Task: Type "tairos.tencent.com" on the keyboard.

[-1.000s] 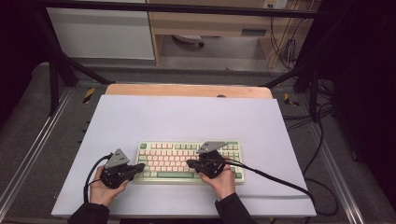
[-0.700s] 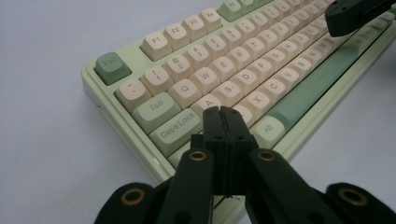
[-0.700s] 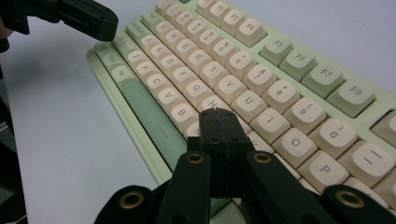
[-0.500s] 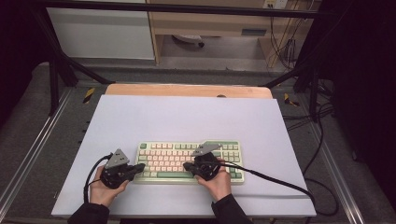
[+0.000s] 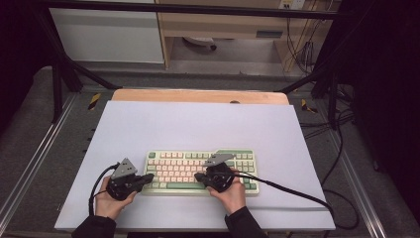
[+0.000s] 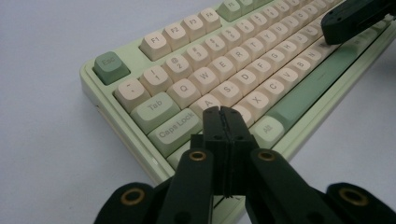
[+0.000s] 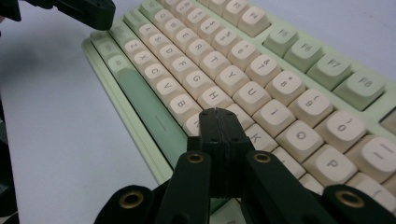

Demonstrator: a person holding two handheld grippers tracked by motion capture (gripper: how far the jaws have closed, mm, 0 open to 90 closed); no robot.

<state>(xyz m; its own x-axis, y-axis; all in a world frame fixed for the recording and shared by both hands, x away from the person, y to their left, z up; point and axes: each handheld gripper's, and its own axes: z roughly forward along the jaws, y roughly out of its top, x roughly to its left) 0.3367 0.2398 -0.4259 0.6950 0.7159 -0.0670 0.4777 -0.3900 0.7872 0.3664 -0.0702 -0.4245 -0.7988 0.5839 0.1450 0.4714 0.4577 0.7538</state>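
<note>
Jaws pressed together on left gripper (image 6: 223, 112) and right gripper (image 7: 218, 113), both angled over keyboard (image 5: 171, 166).

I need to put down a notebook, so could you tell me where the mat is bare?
The white mat is bare beyond the keyboard, up to the wooden edge, and along both sides. The near strip is crowded by both hands.

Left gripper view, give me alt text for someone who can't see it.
The left gripper, its black fingers closed together, poised over the left end of a pale green keyboard near the Caps Lock key. The other gripper's black tip sits over the keys at upper right.
</note>
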